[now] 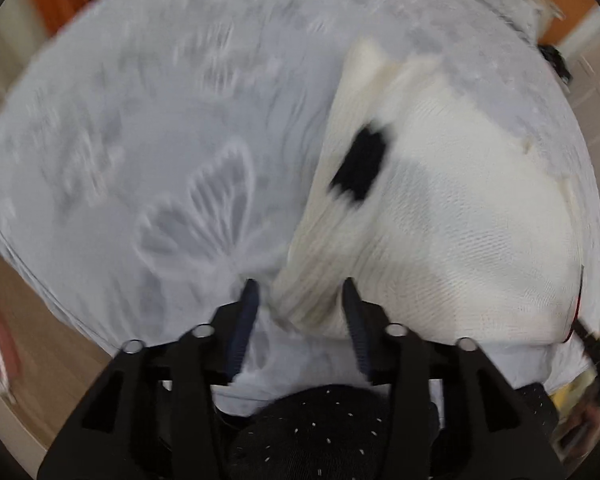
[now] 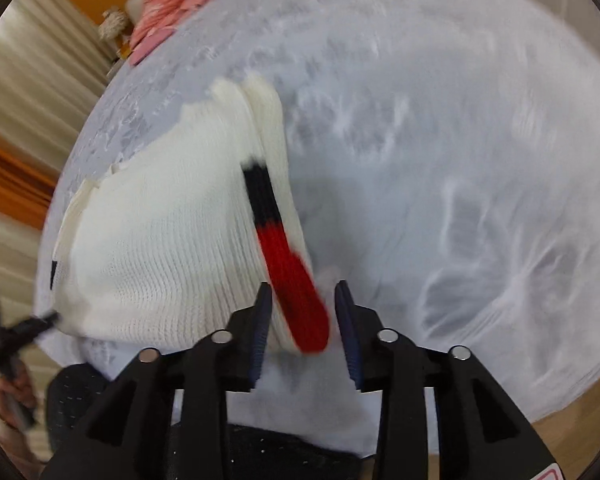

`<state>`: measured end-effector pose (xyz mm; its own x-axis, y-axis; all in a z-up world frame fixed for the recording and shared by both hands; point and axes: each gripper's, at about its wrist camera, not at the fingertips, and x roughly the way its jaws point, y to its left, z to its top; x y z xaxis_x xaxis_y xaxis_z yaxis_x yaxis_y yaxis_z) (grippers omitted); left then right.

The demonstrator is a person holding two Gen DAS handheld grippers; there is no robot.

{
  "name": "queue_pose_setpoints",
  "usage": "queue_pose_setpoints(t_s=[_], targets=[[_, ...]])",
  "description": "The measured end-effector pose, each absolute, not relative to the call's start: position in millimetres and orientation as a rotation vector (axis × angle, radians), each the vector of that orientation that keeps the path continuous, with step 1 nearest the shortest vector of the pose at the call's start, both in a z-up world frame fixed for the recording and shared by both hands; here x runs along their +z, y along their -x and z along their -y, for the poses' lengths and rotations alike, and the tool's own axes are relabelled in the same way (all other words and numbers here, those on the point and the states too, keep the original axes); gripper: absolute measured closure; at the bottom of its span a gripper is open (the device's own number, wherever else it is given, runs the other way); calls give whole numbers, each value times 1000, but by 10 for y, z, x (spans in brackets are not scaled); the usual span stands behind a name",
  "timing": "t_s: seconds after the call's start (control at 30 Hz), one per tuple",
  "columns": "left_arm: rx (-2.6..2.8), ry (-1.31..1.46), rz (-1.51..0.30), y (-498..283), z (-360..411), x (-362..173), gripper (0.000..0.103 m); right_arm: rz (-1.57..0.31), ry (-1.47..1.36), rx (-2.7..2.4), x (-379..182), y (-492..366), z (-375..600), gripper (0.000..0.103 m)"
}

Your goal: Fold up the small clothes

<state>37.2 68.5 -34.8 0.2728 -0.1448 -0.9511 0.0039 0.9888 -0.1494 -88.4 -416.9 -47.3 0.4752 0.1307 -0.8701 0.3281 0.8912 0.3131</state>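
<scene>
I have 2 grippers over a white knit sweater (image 1: 440, 208) that lies on a pale lace cloth (image 1: 140, 160) covering the table. The sweater is soft, ribbed wool by the look of it, light and floppy, so I judge it will sag and drape wherever I do not support it, and it will not slip much on the textured cloth.

My left gripper (image 1: 300, 292) stands partly open, with the ribbed hem corner between the jaws; the pads do not press on the knit as far as I can see, so I hold nothing there. A black patch (image 1: 360, 164) marks the sleeve just beyond that corner.

My right gripper (image 2: 302, 300) is also partly open. The red cuff end (image 2: 300, 300) of a sleeve with a black band (image 2: 262, 196) lies between its jaws, with a gap on the right-hand side, so it is not clamped either.

In the right view the sleeve lies along the sweater's right edge. Pink clothes (image 2: 168, 4) sit at the far edge of the table, well apart.

To fold, I would pinch through the thick ribbed edges, hem and cuff, where several layers give a firm bite and the stitches will not stretch out. Thin single layers in the middle would bunch and pull.
</scene>
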Motion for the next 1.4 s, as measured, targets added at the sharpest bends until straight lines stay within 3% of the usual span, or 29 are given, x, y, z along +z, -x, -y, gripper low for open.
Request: queue_pose_setpoints(t_s=[0.07, 0.1, 0.17, 0.3, 0.33, 0.37, 0.4, 0.43, 0.47, 0.57, 0.7, 0.83, 0.9, 0.97, 1.03, 1.13, 1.2, 1.3, 1.4], targets=[[-123, 96, -1226, -480, -618, -122, 30, -1033, -461, -99, -260, 688, 4205, 52], [-141, 85, -1182, -590, -543, 1, 27, -1020, -468, -85, -211, 580, 4227, 47], [-167, 74, -1140, -828, -390, 101, 17, -1000, -478, -59, -165, 250, 4245, 47], [-125, 69, -1184, -1458, -67, -240, 17, -1045, -474, -49, -353, -319, 4172, 47], [-127, 87, -1201, -1514, -69, -308, 21, -1068, -457, -56, -445, -451, 4110, 47], [-138, 105, -1214, -1616, -68, -391, 43, -1090, -434, -59, -516, -563, 4050, 50], [-149, 116, -1231, -1719, -28, -484, 59, -1112, -407, -62, -603, -662, 4028, 74], [-156, 111, -1251, -1771, 5, -542, 95, -1115, -393, -74, -622, -714, 4036, 92], [-147, 111, -1258, -1794, 1, -564, 97, -1106, -404, -82, -601, -724, 4084, 91], [-125, 128, -1204, -1790, -136, -476, 97, -1006, -469, -100, -476, -679, 4384, 93], [-104, 115, -1232, -1890, -216, -687, 96, -1089, -485, -108, -897, -836, 4457, 94], [-114, 36, -1213, -1820, -39, -538, 92, -1026, -478, -118, -560, -721, 4372, 91], [-143, 58, -1176, -1750, -2, -355, 90, -944, -422, -120, -257, -554, 4255, 85], [-151, 67, -1127, -1697, 21, -176, 69, -930, -435, -69, -135, -521, 4122, 85], [-138, 36, -1101, -1755, 152, -121, 60, -985, -438, -6, -209, -648, 3951, 86], [-98, -42, -1152, -1926, 311, -345, 60, -1085, -399, -25, -527, -932, 3903, 92], [-39, -57, -1202, -2018, 255, -528, 61, -1114, -420, -127, -716, -1026, 4128, 103], [-36, 1, -1228, -2051, 85, -662, 60, -1105, -580, -127, -759, -998, 4315, 103], [-48, -62, -1202, -2004, 123, -664, 59, -1109, -399, -101, -639, -993, 3981, 103]])
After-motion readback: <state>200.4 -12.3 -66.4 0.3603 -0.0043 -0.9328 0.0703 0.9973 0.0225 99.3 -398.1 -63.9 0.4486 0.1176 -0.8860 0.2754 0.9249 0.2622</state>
